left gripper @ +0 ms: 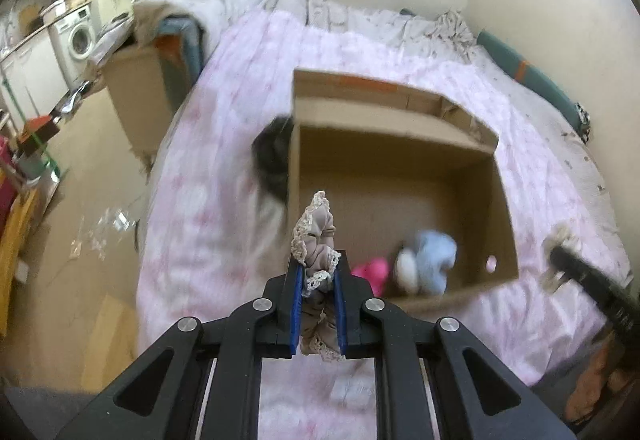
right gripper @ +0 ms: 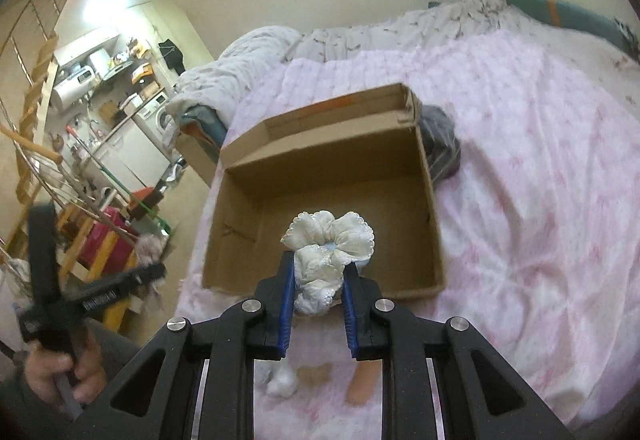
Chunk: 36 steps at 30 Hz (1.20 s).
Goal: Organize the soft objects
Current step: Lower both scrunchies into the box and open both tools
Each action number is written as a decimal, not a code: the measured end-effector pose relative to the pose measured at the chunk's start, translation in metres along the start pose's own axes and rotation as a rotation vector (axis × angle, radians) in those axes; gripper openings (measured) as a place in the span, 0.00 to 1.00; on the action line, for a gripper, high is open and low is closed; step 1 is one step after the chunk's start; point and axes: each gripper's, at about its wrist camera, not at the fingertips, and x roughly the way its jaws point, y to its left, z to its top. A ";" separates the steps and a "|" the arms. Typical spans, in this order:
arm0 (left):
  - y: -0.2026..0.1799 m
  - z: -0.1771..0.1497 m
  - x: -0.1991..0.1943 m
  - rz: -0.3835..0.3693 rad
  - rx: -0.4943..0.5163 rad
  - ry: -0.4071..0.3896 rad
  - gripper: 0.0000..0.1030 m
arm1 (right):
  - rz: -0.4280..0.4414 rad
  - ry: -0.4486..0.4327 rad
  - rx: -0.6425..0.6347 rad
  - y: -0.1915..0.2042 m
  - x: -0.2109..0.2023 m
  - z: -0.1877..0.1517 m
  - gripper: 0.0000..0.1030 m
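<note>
My left gripper is shut on a taupe lace-edged scrunchie, held above the near-left edge of an open cardboard box on the bed. A blue and white soft item and a pink one lie in the box's near corner. My right gripper is shut on a cream lace-edged scrunchie, held over the box's near edge. The left gripper shows at the left of the right wrist view; the right one shows at the right of the left wrist view.
A dark grey fabric bundle lies against the box's side, also in the right wrist view. A pink quilt covers the bed. A white soft item and an orange one lie on the quilt under my right gripper. Floor clutter is at left.
</note>
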 end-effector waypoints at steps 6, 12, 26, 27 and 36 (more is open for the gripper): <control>-0.027 0.022 0.030 -0.037 0.061 -0.021 0.12 | -0.059 0.048 0.015 -0.022 0.035 0.007 0.22; -0.031 0.011 0.067 -0.037 0.042 0.030 0.12 | -0.085 0.156 0.048 -0.032 0.066 -0.007 0.22; -0.033 -0.005 0.091 0.018 0.092 0.082 0.12 | -0.117 0.225 0.059 -0.038 0.082 -0.020 0.22; -0.033 -0.005 0.092 0.022 0.094 0.083 0.12 | -0.120 0.226 0.056 -0.038 0.083 -0.021 0.22; -0.038 -0.013 0.088 0.033 0.121 0.067 0.12 | -0.131 0.225 0.047 -0.033 0.085 -0.021 0.23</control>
